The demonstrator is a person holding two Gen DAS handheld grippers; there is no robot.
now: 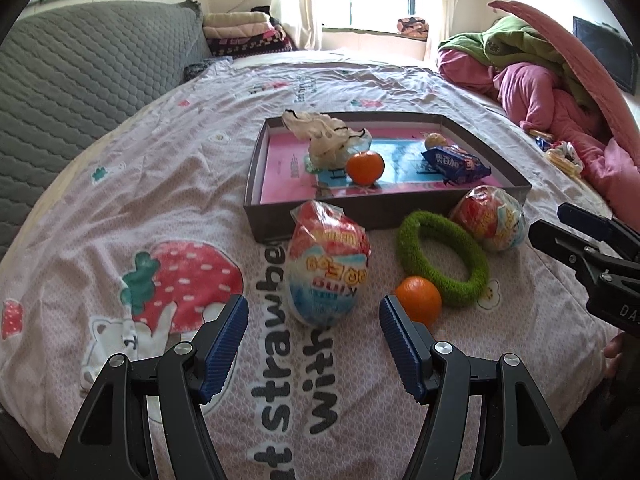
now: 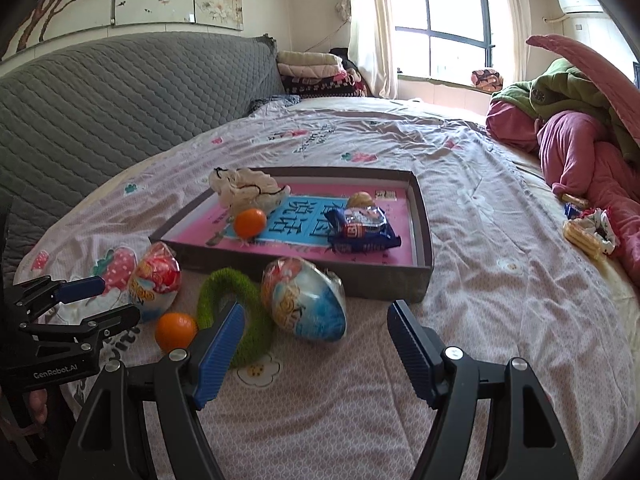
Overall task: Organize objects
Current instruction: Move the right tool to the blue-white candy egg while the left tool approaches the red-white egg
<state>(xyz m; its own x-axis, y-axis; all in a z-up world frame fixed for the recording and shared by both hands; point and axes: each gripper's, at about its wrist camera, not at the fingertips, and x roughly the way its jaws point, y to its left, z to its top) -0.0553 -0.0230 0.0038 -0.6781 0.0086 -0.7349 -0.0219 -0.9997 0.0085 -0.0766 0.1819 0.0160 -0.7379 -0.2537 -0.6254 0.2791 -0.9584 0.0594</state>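
Note:
A shallow grey tray (image 1: 268, 222) with a pink and blue liner lies on the bed. It holds an orange (image 1: 365, 167), a blue snack packet (image 1: 456, 164) and a crumpled white bag (image 1: 324, 140). In front of it lie two wrapped toy eggs (image 1: 328, 264) (image 1: 490, 218), a fuzzy green ring (image 1: 440, 256) and a second orange (image 1: 418, 300). My left gripper (image 1: 314, 320) stands open just short of the nearer egg. My right gripper (image 2: 316, 320) is open too, hovering before the other egg (image 2: 304, 300), with the ring (image 2: 224, 280) by its left finger. Neither gripper holds anything.
The printed pink sheet (image 1: 160, 184) covers the whole bed. Pink and green bedding (image 2: 580, 152) is heaped at the right, with loose snack packets (image 2: 588, 232) beside it. A grey quilted headboard (image 2: 120, 92) runs along the left. Folded blankets (image 2: 312, 70) and a window are at the back.

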